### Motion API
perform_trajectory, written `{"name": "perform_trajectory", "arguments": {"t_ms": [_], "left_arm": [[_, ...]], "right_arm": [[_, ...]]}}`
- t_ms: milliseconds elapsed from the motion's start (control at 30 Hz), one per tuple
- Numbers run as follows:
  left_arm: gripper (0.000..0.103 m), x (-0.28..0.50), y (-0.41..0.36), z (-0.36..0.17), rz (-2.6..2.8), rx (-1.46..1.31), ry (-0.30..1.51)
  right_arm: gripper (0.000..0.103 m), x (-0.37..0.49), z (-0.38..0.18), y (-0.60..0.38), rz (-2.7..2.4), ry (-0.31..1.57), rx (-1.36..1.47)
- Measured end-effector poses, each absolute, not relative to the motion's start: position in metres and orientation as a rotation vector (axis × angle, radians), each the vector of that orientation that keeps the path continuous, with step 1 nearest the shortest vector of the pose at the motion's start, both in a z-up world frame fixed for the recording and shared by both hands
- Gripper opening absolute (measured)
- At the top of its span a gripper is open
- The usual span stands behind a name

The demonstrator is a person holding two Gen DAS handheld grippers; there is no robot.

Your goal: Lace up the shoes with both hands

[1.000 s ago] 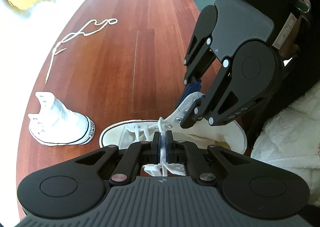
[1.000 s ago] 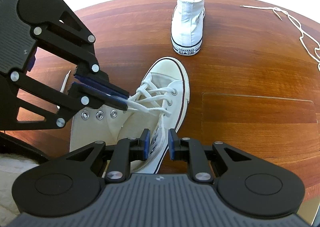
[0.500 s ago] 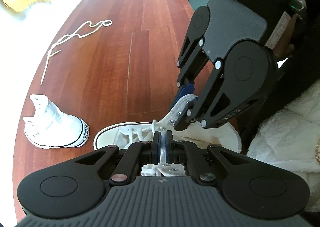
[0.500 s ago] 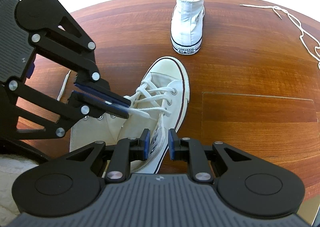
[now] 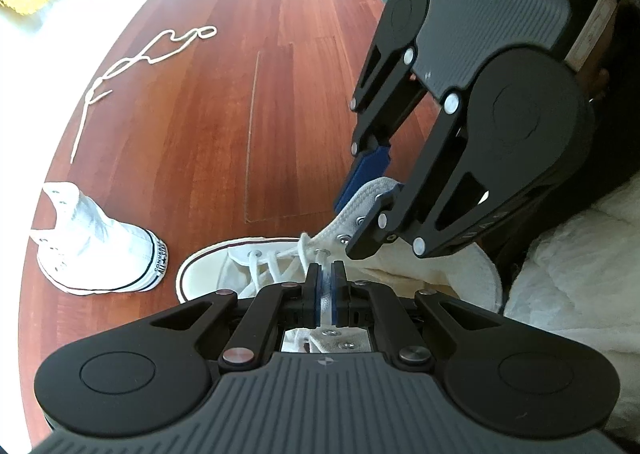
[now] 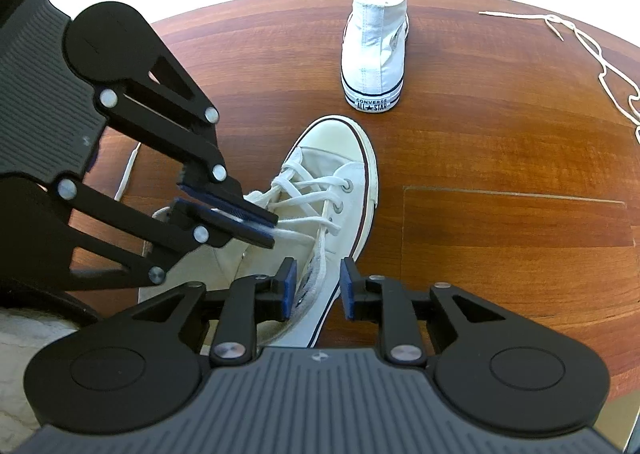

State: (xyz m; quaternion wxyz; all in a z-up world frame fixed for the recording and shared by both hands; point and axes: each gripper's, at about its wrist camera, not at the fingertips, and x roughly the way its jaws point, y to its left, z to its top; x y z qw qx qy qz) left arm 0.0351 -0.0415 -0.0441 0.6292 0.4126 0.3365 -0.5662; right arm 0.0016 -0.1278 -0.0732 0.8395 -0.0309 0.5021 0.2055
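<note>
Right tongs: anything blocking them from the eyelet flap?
Nothing visible. The right tongs stand open astride the eyelet flap of the cream canvas high-top sneaker; the left tongs pinch the white shoelace off to one side.

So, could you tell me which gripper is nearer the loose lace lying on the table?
Right. The right gripper is nearer the loose lace; the left gripper sits further off, across the shoe.
</note>
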Motion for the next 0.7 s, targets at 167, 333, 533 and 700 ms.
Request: {"name": "perform_trajectory", "arguments": {"t_ms": [167, 333, 533, 700], "left_arm": [[0.005, 0.035, -0.043, -0.048, -1.284, 0.933, 0.772], [0.007, 0.033, -0.041, -0.051, -1.260, 0.917, 0.770], [0.011, 0.036, -0.042, -0.050, -1.232, 0.874, 0.799], [0.031, 0.038, -0.046, -0.049, -1.180, 0.838, 0.830]], "right_arm": [[0.029, -0.002, -0.061, -0.129, 0.448, 1.027, -0.070], [0.029, -0.006, -0.045, -0.137, 0.450, 1.001, -0.063], [0.034, -0.005, -0.032, -0.148, 0.464, 0.991, -0.114], [0.034, 0.004, -0.034, -0.155, 0.510, 0.996, -0.173]]}}
